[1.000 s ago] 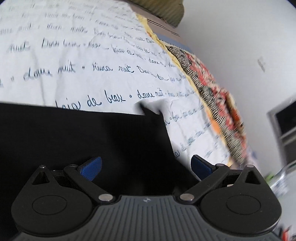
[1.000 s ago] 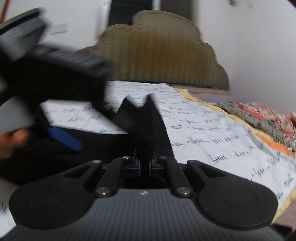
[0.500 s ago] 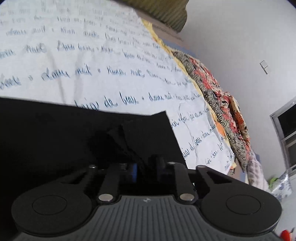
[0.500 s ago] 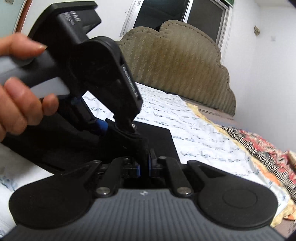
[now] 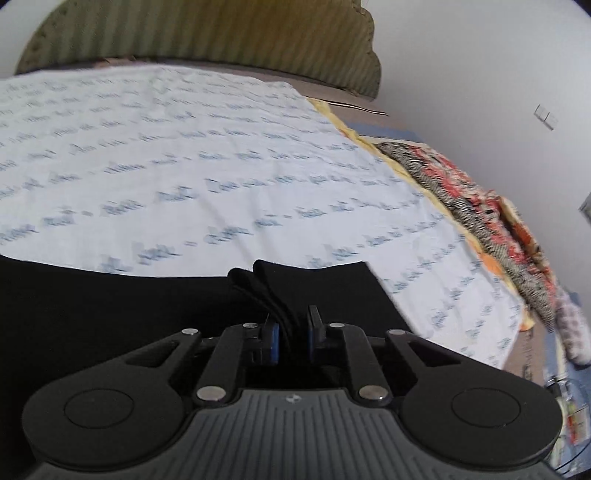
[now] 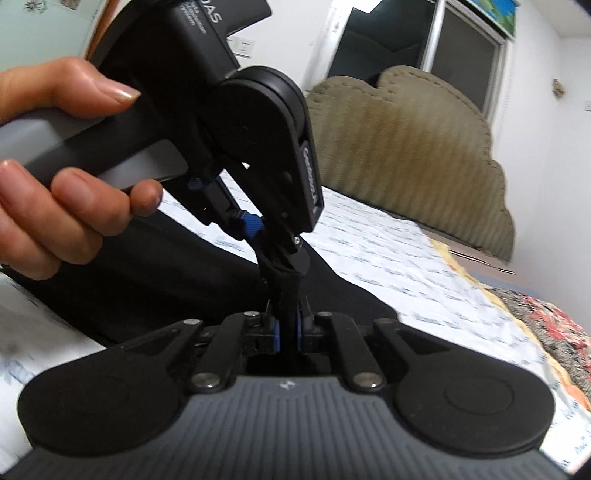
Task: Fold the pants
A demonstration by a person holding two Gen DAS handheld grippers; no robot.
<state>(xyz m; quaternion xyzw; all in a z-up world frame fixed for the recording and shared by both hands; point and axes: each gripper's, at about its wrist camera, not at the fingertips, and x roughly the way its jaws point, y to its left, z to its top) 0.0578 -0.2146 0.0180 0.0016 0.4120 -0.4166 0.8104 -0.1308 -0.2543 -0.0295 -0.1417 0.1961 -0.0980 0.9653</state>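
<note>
Black pants lie on a bed with a white sheet printed with blue script. My left gripper is shut on a bunched edge of the pants, whose folds stick up just beyond its fingers. My right gripper is shut on the same raised strip of the pants. In the right wrist view the left gripper hangs just above and ahead, pinching that strip from the top, with a hand around its grey handle.
The white sheet stretches toward an olive padded headboard. A patterned red, black and white blanket lies along the bed's right edge. A white wall stands to the right, dark windows behind the headboard.
My left gripper was open a second ago, then shut on the pants edge. Both grippers have since lifted, and the left one has tilted up toward the headboard.
</note>
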